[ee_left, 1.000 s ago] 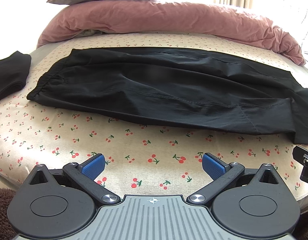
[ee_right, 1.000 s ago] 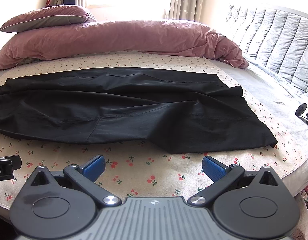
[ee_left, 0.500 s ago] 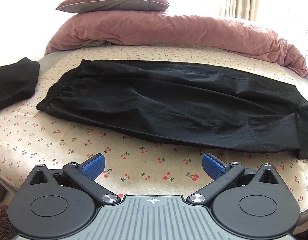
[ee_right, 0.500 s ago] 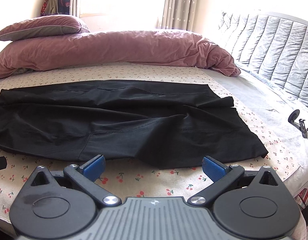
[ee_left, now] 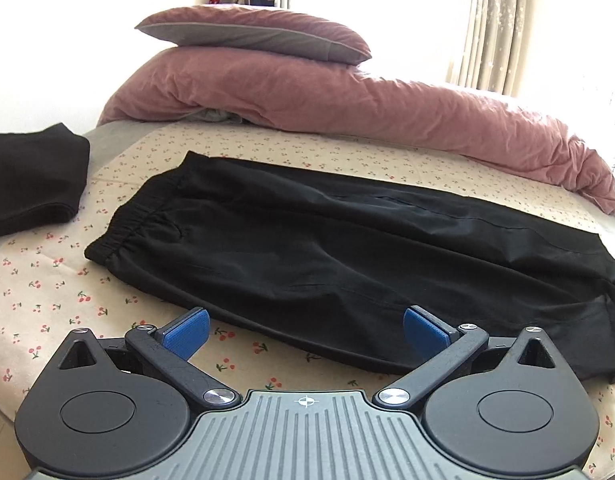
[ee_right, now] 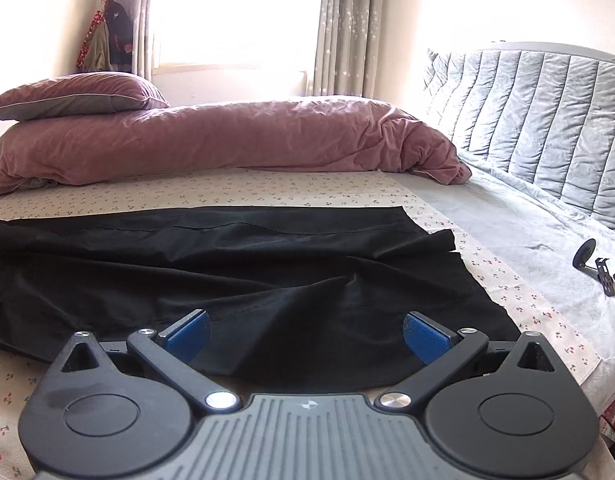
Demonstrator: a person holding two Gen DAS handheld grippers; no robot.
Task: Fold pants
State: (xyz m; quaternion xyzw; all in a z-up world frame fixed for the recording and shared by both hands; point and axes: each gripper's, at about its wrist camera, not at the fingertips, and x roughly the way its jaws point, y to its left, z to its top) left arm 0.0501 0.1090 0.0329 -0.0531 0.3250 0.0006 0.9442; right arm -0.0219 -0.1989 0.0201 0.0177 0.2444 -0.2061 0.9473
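The pants (ee_left: pixel 307 248) are laid flat along the bed's (ee_left: pixel 47 280) near edge; both the left gripper (ee_left: pixel 305 330) and the right gripper (ee_right: pixel 305 330) are held wide, empty, likely for grasping.

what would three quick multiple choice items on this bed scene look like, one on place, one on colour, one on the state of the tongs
1. Where does the pillow lie?
A. on top of the rolled pink duvet
B. on the pants
C. on the floor

2. What colour are the pants spread on the cherry-print sheet?
A. grey
B. black
C. pink

3. How do the left tongs and right tongs stand?
A. both shut on cloth
B. left open, right shut
C. both open, holding nothing

Answers:
1 A, the pillow rests on the duvet's left end in both views.
2 B, the cloth is plain black from the elastic waistband to the leg ends.
3 C, on each the blue pads sit wide apart with nothing clamped between them.
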